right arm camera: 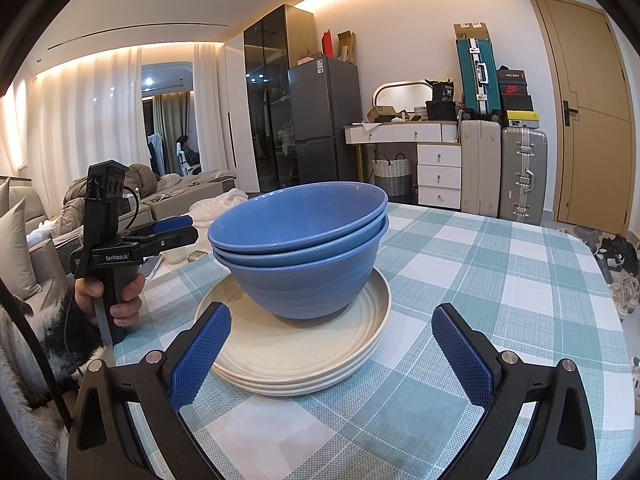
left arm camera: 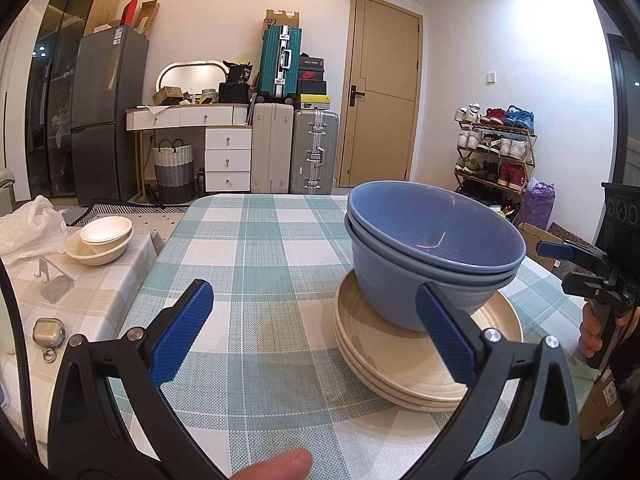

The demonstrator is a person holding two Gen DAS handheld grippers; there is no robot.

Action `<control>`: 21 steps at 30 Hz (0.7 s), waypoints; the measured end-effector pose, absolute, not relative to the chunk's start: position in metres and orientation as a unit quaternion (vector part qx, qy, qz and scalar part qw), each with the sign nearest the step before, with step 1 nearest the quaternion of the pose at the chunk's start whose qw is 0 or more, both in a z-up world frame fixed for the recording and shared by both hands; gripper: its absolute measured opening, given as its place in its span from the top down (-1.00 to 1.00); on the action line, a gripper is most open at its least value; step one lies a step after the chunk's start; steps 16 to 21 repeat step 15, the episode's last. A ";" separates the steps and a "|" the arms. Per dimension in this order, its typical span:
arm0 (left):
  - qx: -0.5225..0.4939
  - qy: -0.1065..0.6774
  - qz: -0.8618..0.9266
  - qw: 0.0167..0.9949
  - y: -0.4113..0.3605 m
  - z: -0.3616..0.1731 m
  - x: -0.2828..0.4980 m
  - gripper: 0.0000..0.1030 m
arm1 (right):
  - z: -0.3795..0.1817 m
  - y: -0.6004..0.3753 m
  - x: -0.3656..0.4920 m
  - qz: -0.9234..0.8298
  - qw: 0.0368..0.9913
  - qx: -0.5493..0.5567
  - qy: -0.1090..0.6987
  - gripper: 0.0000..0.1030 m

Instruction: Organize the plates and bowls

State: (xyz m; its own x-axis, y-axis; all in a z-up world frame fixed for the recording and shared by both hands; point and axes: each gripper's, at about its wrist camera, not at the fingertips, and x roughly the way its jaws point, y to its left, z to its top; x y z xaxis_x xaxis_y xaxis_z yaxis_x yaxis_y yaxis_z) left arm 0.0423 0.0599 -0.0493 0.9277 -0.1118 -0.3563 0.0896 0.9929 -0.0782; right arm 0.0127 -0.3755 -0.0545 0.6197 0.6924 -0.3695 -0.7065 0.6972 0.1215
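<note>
Three blue bowls [left arm camera: 432, 256] are nested and stand on a stack of three cream plates [left arm camera: 404, 368] on the checked table. They also show in the right wrist view, the bowls [right arm camera: 304, 252] on the plates [right arm camera: 296, 360]. My left gripper [left arm camera: 316, 328] is open and empty, just left of the stack. My right gripper [right arm camera: 332, 344] is open and empty, in front of the stack. Each gripper shows in the other's view: the right one [left arm camera: 560, 252] at the right edge, the left one [right arm camera: 176, 228] at the left.
The checked tablecloth [left arm camera: 256, 248] covers the table. A side table at the left holds two cream bowls [left arm camera: 102, 240], a plastic bag [left arm camera: 32, 228], a phone stand and a small case. Suitcases, a dresser, a fridge and a shoe rack stand behind.
</note>
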 end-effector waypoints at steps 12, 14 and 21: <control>-0.031 0.183 -0.052 0.981 0.061 -0.049 0.042 -0.96 | -0.055 -0.376 0.013 0.389 0.899 -0.018 0.198 -0.99; -0.031 0.181 -0.053 0.982 0.059 -0.050 0.042 -0.96 | -0.055 -0.376 0.013 0.389 0.900 -0.018 0.198 -0.99; -0.031 0.182 -0.052 0.981 0.060 -0.049 0.042 -0.96 | -0.055 -0.376 0.013 0.389 0.900 -0.018 0.198 -0.99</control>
